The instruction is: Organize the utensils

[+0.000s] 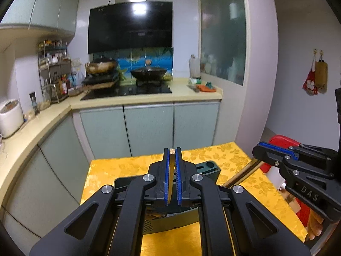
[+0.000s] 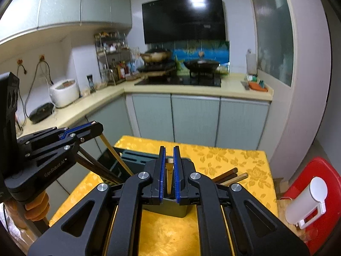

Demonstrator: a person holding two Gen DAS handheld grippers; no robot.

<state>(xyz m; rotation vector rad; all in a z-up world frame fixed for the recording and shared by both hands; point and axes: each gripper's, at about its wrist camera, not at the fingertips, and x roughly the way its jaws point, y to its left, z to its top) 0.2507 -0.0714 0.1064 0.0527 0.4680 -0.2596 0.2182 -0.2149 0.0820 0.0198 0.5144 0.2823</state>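
Observation:
My left gripper [image 1: 172, 149] is shut on a light wooden chopstick [image 1: 172, 151] that stands up between its blue pads. My right gripper [image 2: 169, 148] is likewise shut on a wooden chopstick [image 2: 169, 160]. Both hang over a dark slotted utensil holder [image 1: 210, 169] [image 2: 136, 156] on the yellow floral tablecloth [image 1: 223, 155] [image 2: 223, 160]. In the left wrist view the right gripper [image 1: 259, 149] sits to the right, its stick [image 1: 240, 175] slanting down. The right wrist view shows the left gripper [image 2: 99, 128] to the left, with a pale stick [image 2: 116, 156] running down toward the holder.
More chopstick ends [image 2: 231, 175] poke out on the cloth to the right of the holder. A red stool [image 2: 309, 170] with a white device [image 2: 307, 202] stands by the table's right edge. Beyond the table are cabinets [image 1: 149, 125] and a counter [image 1: 187, 93] with woks.

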